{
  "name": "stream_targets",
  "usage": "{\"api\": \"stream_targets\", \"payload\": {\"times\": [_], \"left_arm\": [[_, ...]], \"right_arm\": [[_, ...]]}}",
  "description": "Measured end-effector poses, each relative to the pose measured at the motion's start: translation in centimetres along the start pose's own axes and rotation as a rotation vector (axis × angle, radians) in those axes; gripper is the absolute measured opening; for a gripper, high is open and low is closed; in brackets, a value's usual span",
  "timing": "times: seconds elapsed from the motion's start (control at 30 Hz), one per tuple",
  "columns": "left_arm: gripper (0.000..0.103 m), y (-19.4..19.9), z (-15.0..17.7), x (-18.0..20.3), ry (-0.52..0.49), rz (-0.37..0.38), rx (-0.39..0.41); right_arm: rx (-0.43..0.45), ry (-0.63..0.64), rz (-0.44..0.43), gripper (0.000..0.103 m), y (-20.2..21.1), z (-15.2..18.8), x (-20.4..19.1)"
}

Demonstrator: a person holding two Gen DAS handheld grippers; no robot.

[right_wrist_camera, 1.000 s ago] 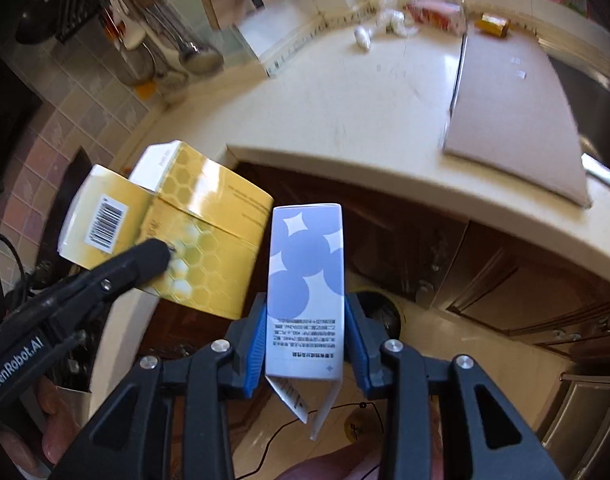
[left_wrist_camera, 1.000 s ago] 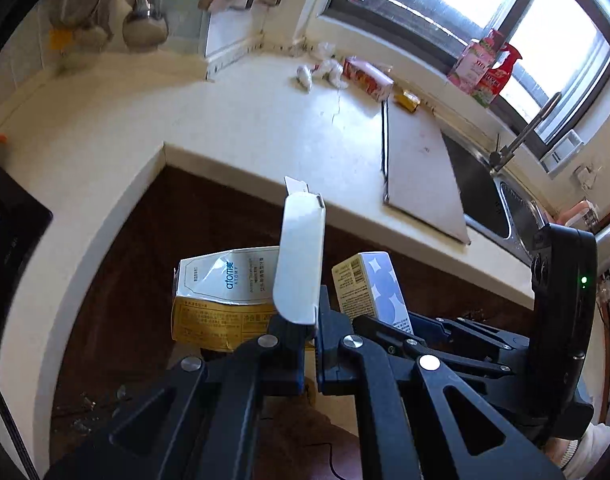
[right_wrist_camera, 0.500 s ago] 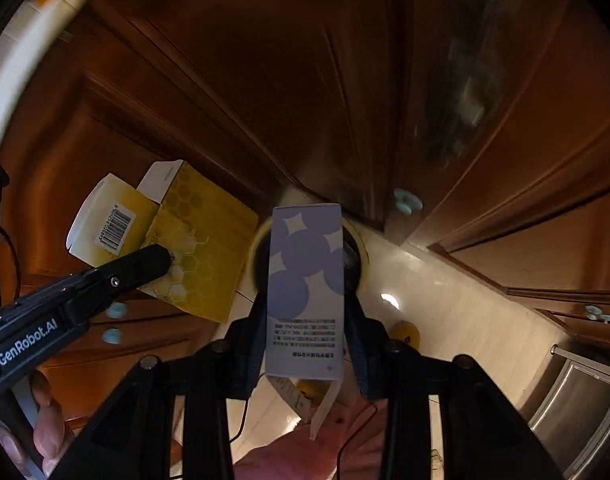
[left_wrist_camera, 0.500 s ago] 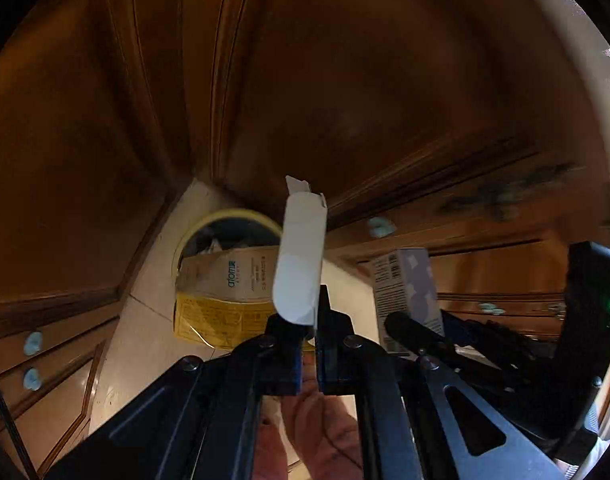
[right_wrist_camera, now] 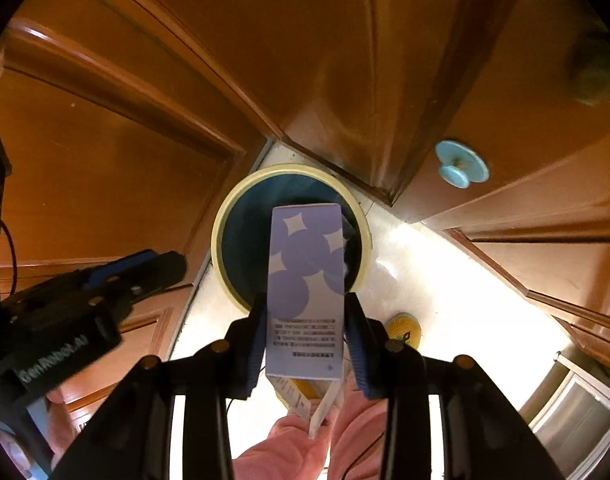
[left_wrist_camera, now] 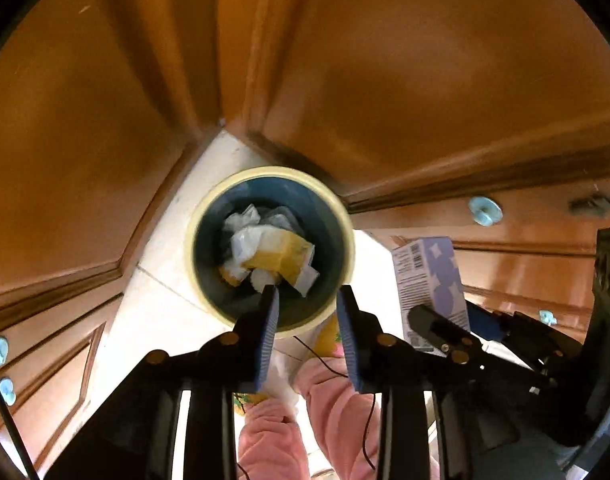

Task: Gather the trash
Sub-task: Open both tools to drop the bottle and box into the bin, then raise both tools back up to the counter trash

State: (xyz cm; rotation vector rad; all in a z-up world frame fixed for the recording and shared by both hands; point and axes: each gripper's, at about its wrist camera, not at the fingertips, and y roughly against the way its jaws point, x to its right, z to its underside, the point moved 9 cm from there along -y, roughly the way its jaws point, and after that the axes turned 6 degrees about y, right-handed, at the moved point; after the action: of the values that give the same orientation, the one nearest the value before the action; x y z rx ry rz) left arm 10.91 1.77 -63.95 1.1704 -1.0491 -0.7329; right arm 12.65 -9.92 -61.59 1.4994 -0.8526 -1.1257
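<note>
A: Two hand-held grippers are hanging over the bin (left_wrist_camera: 347, 240), both pointing steeply down. Which one is working?

B: The left hand-held gripper (left_wrist_camera: 307, 312) is finishing. Its jaws have just been opening, they are standing apart now, and nothing is sitting between them. A yellow box (left_wrist_camera: 283, 254) is lying inside the bin among white wrappers (left_wrist_camera: 245, 226).

A: And the other?

B: The right hand-held gripper (right_wrist_camera: 305, 334) is clamping a purple box (right_wrist_camera: 305, 280) across its narrow sides. In the right wrist view the box's far end is covering the bin's (right_wrist_camera: 225, 224) opening, with the mouth showing on both sides of it.

A: So the drop is next, I take it.

B: I am judging so. Doing it well means keeping the box end-on over the middle of the mouth, away from the cream rim, and letting go only once the whole box is lining up inside that ring.

A: Anything getting in the way?

B: The left one is hovering just beside the box; in the left wrist view the purple box (left_wrist_camera: 431, 280) is sitting off to the side of the bin. Pulling the empty one clear is looking wise. An open flap (right_wrist_camera: 325, 404) is dangling at the box's near end, so parting the jaws widely should be helping it slip free.
</note>
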Motion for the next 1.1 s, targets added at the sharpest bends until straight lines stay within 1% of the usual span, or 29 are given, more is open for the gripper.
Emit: {"api": "stream_targets", "payload": {"times": [0.1,0.13,0.17,0.27,0.3,0.33,0.43,0.47,0.57,0.67,0.73,0.83,0.93,1.1], "left_arm": [[0.034,0.9,0.1,-1.9,0.045,-0.016,0.018],[0.04,1.1,0.3,-2.3,0.056,-0.021,0.023],[0.043,1.4,0.6,-3.0,0.071,-0.03,0.028],[0.044,2.3,1.6,-4.2,0.091,-0.049,0.033],[0.044,2.5,1.9,-4.6,0.096,-0.057,0.035],[0.044,2.8,2.1,-5.0,0.101,-0.065,0.039],[0.045,3.8,2.6,-6.0,0.128,-0.075,0.057],[0.045,4.1,2.7,-6.1,0.136,-0.076,0.062],[0.047,5.3,2.6,-6.8,0.165,-0.078,0.091],[0.052,6.4,2.5,-7.1,0.173,-0.09,0.128],[0.057,7.4,2.4,-7.3,0.171,-0.102,0.159],[0.06,8.8,2.4,-7.2,0.165,-0.112,0.199],[0.064,10.7,2.5,-6.7,0.156,-0.114,0.224],[0.066,15.5,3.1,-4.9,0.113,-0.113,0.263]], "right_arm": [[-0.015,0.022,0.0,0.037,-0.6,-0.5,-0.5],[-0.02,0.03,-0.001,0.037,-0.8,-0.8,-0.9],[-0.026,0.038,-0.005,0.037,-0.8,-0.7,-0.9],[-0.037,0.053,-0.021,0.037,-0.9,-1.4,-2.0],[-0.043,0.057,-0.031,0.039,-1.0,-1.6,-2.5],[-0.048,0.059,-0.039,0.039,-1.2,-1.7,-2.8],[-0.043,0.067,-0.084,0.04,-0.6,-2.1,-4.3],[-0.039,0.074,-0.086,0.041,-0.3,-2.2,-4.7],[-0.003,0.099,-0.055,0.052,0.7,-2.4,-5.5],[0.01,0.096,-0.048,0.054,1.6,-2.4,-5.8],[0.013,0.084,-0.04,0.054,2.3,-2.2,-5.8],[0.017,0.065,-0.027,0.054,2.9,-1.8,-5.5],[0.023,0.042,-0.029,0.054,4.8,-1.0,-5.5],[0.056,0.015,-0.032,0.054,9.2,0.9,-5.6]]}}
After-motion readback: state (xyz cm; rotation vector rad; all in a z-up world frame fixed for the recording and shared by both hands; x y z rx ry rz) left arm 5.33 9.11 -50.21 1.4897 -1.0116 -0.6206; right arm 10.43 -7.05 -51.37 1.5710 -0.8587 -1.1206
